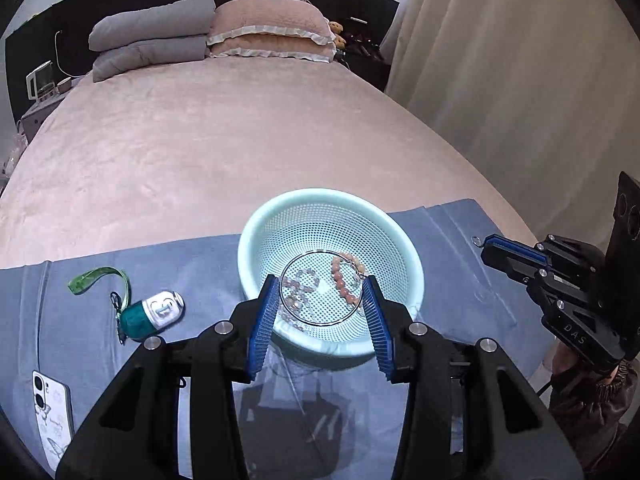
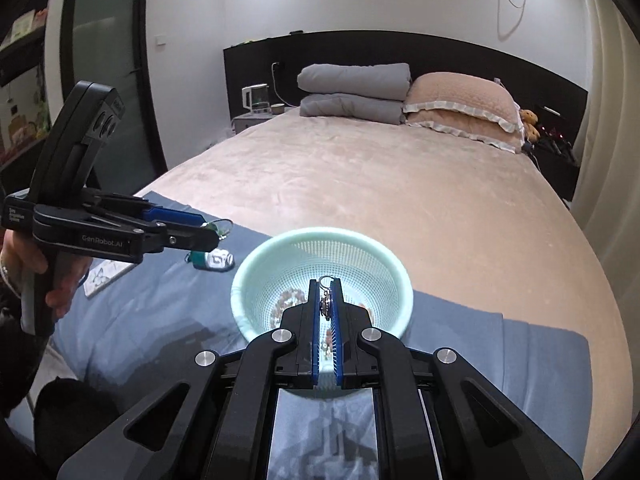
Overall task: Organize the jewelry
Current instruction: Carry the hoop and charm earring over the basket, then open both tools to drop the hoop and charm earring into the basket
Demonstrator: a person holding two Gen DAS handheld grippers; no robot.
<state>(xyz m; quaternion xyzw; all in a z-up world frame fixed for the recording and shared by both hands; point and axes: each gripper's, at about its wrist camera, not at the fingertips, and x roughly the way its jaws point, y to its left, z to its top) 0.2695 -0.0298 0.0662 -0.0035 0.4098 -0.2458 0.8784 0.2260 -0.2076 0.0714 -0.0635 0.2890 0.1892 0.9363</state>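
Left wrist, hoop earring (image 1: 321,288) upright between spread jaws, right jaws pinching keyring (image 2: 326,298) (vertical).

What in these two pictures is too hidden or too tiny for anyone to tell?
- Left wrist view: whether the left gripper grips the thin hoop; the wire is too fine to judge contact.
- Right wrist view: what the right gripper pinches; its blue pads cover all but a small ring.
- Right wrist view: the beads in the basket, partly behind the gripper.
- Left wrist view: the phone, cut by the edge.
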